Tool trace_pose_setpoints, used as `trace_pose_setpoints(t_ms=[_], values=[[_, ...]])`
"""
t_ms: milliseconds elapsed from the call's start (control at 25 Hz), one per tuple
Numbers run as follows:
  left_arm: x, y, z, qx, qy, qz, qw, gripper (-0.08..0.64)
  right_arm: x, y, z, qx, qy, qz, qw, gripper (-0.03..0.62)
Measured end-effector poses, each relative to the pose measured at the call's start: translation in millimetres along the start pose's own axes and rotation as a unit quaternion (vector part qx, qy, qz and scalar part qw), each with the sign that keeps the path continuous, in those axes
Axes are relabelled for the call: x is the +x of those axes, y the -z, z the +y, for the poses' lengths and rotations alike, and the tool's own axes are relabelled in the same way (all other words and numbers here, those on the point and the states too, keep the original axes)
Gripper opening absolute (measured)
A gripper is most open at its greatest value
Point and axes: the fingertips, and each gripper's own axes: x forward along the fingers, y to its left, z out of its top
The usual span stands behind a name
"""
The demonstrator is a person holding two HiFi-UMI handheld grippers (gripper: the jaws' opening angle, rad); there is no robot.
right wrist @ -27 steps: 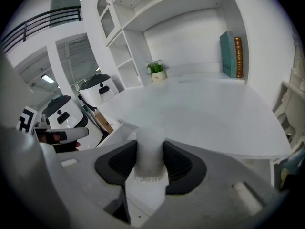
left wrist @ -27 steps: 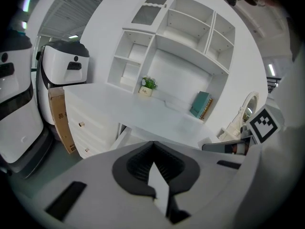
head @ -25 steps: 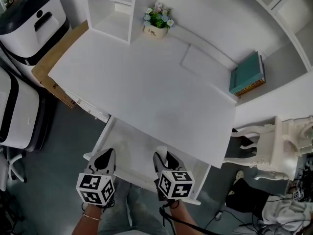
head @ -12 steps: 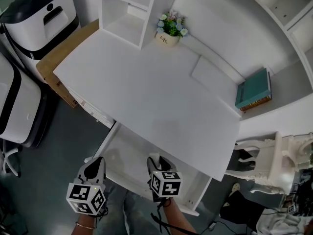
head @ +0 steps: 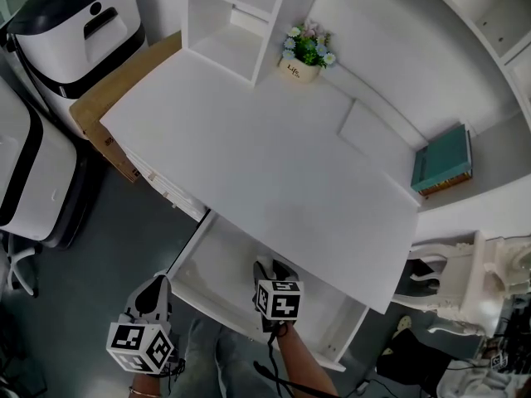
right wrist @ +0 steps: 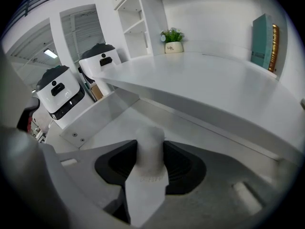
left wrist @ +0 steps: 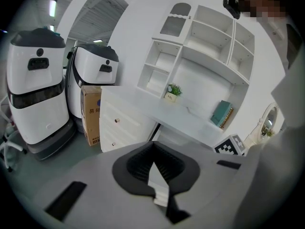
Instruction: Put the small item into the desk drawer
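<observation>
Both grippers sit low at the open drawer (head: pixel 214 259): the left gripper (head: pixel 154 287) hangs off its left corner, jaws pressed together, empty. The right gripper (head: pixel 267 268) pinches a small white tube (right wrist: pixel 150 147) over the drawer, below the desk (head: pixel 249 156) edge.

"Can you read anything at all?"

"Very little. The flower pot (head: pixel 299 71) at the back of the counter (head: pixel 249 164) has a short dark word on its front. It looks like 'Life', but the letters are too small to be sure."

"And the cardboard box (left wrist: pixel 90 112)?"

"There's blue print on its side, but it's unreadable."

"What about the small white tube (right wrist: pixel 150 151)?"

"A faint line of pale characters sits low on it, too washed out to decipher."

"The marker cubes (head: pixel 279 298)?"

"Just black-and-white square patterns, no letters or digits."

"The teal book (head: pixel 442 160)?"

"It's too small and blurred to read a title."
</observation>
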Motion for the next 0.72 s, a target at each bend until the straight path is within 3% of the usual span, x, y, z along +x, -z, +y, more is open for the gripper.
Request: trace_pose_setpoints(t_ms=[720], values=[[-4.6,-1.9,23.2,-0.004,-0.014,0.005,0.9999,-0.002,30.2,5.8,0.3,-0.005,0.019,0.018,1.000,0.173]])
